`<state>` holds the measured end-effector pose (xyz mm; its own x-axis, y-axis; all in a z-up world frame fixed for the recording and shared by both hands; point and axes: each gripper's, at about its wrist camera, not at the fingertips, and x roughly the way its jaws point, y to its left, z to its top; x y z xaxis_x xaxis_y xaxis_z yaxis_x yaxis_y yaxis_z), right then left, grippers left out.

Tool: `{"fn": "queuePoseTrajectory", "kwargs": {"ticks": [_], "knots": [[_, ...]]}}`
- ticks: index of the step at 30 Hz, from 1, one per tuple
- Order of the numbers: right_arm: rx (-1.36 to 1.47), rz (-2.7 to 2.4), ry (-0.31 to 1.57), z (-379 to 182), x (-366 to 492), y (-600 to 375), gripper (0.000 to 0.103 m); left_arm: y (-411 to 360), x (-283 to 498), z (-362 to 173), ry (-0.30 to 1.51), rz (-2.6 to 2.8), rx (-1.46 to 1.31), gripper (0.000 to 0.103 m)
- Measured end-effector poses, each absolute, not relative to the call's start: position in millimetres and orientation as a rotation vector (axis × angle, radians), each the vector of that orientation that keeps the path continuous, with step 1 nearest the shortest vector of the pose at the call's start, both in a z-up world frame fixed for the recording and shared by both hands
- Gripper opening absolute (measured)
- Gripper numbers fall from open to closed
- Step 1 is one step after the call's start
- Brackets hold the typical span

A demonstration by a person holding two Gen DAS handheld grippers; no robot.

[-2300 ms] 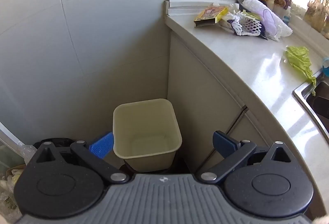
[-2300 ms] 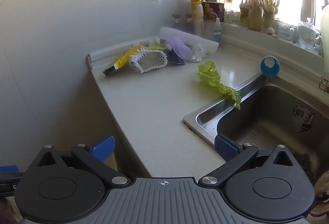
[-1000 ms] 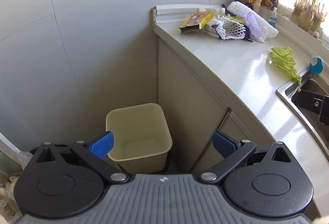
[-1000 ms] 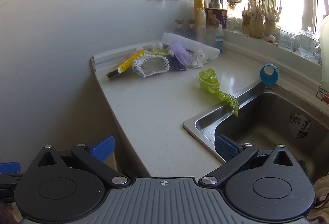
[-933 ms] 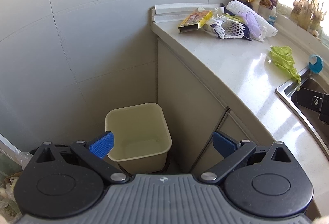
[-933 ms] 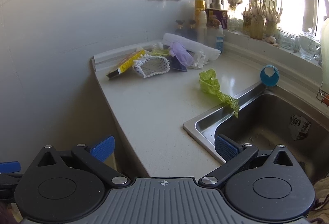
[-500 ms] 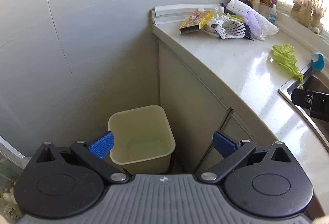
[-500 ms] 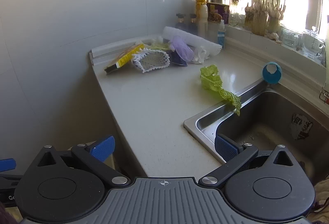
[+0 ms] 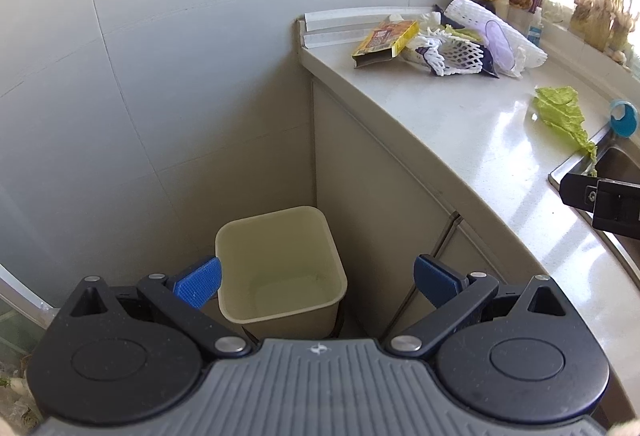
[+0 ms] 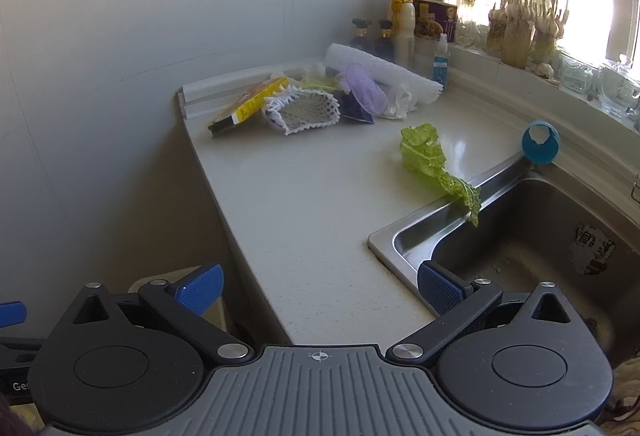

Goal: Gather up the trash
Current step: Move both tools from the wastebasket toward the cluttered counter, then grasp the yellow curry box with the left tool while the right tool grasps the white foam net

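Observation:
A cream square bin (image 9: pixel 280 268) stands empty on the floor beside the cabinet, just ahead of my open left gripper (image 9: pixel 316 282). Trash lies at the far end of the counter: a yellow carton (image 10: pixel 250 104) (image 9: pixel 386 42), a white foam net (image 10: pixel 306 110) (image 9: pixel 456 54), purple plastic (image 10: pixel 366 92) and a white foam roll (image 10: pixel 380 70). A green lettuce leaf (image 10: pixel 430 160) (image 9: pixel 562 114) drapes over the sink edge. My right gripper (image 10: pixel 318 290) is open over the counter's near edge, far from the trash.
A steel sink (image 10: pixel 520 236) fills the right. A blue ring (image 10: pixel 540 142) sits at its rim. Bottles (image 10: pixel 402 20) and jars of sprouting garlic (image 10: pixel 520 24) line the windowsill. The tiled wall (image 9: pixel 160 76) closes the left side.
Both views have shifted slightly; the bin sits a little further right and higher than 2.3 s ago. Both grippers stay open and empty.

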<state>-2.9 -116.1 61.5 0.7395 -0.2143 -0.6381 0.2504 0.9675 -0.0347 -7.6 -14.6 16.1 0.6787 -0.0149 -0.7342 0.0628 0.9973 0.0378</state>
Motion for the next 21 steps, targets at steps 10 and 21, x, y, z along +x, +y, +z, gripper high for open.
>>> {"fn": "queuePoseTrajectory", "kwargs": {"ticks": [10, 21], "knots": [[0.037, -0.261, 0.67, 66.1, 5.6, -120.3, 0.103, -17.2, -1.0, 20.6, 0.775, -0.017, 0.097, 0.103], [0.048, -0.238, 0.621, 80.1, 45.4, -144.3, 0.103, -26.3, 34.8, 30.6, 0.669, -0.02, 0.15, 0.103]]}}
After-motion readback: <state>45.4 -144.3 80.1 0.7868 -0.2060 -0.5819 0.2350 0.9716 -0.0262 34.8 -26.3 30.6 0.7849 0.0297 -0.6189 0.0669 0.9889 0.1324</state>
